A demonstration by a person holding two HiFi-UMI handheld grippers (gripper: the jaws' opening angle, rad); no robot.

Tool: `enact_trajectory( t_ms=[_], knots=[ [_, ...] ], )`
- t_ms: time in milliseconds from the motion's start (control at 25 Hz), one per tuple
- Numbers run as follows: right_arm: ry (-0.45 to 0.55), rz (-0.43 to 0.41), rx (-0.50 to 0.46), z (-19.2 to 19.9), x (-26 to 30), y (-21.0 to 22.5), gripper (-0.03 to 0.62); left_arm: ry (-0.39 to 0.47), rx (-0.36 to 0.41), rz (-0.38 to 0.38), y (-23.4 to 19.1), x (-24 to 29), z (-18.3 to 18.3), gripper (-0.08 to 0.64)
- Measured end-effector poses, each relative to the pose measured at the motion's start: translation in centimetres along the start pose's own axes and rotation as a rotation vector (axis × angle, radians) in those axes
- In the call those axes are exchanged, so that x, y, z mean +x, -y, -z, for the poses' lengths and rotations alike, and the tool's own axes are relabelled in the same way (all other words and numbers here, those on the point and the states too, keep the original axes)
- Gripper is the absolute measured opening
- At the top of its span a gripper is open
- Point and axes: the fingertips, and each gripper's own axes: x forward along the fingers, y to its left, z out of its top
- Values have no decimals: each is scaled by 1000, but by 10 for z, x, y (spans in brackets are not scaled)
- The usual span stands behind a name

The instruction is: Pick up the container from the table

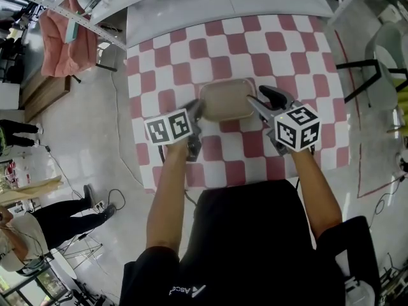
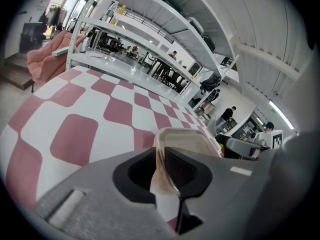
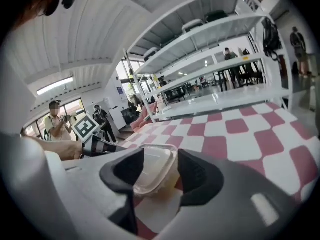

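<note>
A shallow, clear beige container (image 1: 224,99) with a lid lies on the red-and-white checked table (image 1: 287,50). My left gripper (image 1: 197,110) is at its left end, my right gripper (image 1: 258,101) at its right end. In the left gripper view the container's rim (image 2: 185,136) runs between the jaws of my left gripper (image 2: 161,169), and both pads lie against it. In the right gripper view a corner of the container (image 3: 152,166) sits between the jaws of my right gripper (image 3: 159,176), with a gap on each side.
White shelving (image 2: 150,14) stands beyond the table's far edge. A pink draped seat (image 1: 64,40) is off the left side, and a chair (image 1: 382,75) off the right. People (image 1: 38,222) stand on the floor to the left.
</note>
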Motion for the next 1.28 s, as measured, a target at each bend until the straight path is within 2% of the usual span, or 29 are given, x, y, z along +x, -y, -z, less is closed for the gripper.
enact_trajectory(
  t_ms=[80,160,360,600,760,1000,1120,1280],
  knots=[
    [-38,-19,95,11,5,3,249,1,-1,6,3,-2,1,64],
    [-66,-27,171,19,9,6,265,0,-1,10,5,-4,3,64],
    [-93,-47,305,30,12,11,276,-3,-9,22,7,-8,7,63],
    [-130,-137,452,41,15,1,285,-7,-13,43,13,-9,12,63],
    [-138,-174,491,43,16,-5,285,-9,-14,50,17,-11,15,63],
    [-139,-182,549,46,14,-2,274,-4,-3,49,24,-12,17,63],
    [-104,-184,604,44,11,0,261,40,17,44,26,-18,10,67],
    [-49,-209,683,35,9,1,255,151,40,72,36,-32,-10,90]
  ],
)
